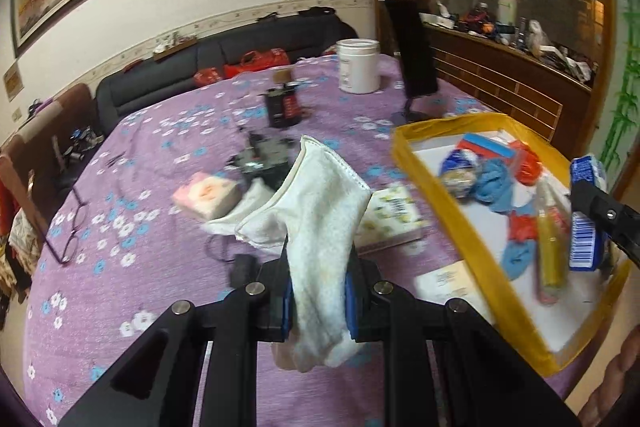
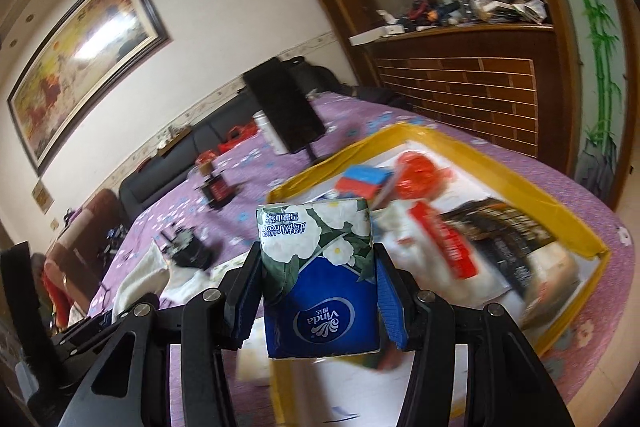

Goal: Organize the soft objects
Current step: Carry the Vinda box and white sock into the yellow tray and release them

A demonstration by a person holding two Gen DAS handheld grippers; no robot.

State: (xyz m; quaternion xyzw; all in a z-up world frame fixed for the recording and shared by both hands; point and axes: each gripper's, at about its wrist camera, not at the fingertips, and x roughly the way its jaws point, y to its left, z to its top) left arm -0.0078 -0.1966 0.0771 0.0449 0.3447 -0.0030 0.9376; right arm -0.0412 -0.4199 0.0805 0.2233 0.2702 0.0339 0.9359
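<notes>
Partly blurred yellow box (image 2: 576,223); left hand-held gripper (image 1: 318,301) clamps white sock (image 1: 320,227), right hand-held gripper (image 2: 318,301) clamps tissue pack (image 2: 320,279).

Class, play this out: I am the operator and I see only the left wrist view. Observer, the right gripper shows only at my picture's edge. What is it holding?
Observer: The right gripper is shut on a blue tissue pack printed with white flowers.
Operator: Any brand on it?
Observer: Yes, "Vinda", reading upside down.
Operator: Where is it relative to the yellow tray?
Observer: Over the near end of the yellow tray.
Operator: What in the tray can't I see?
Observer: A dark printed packet lies inside.
</notes>
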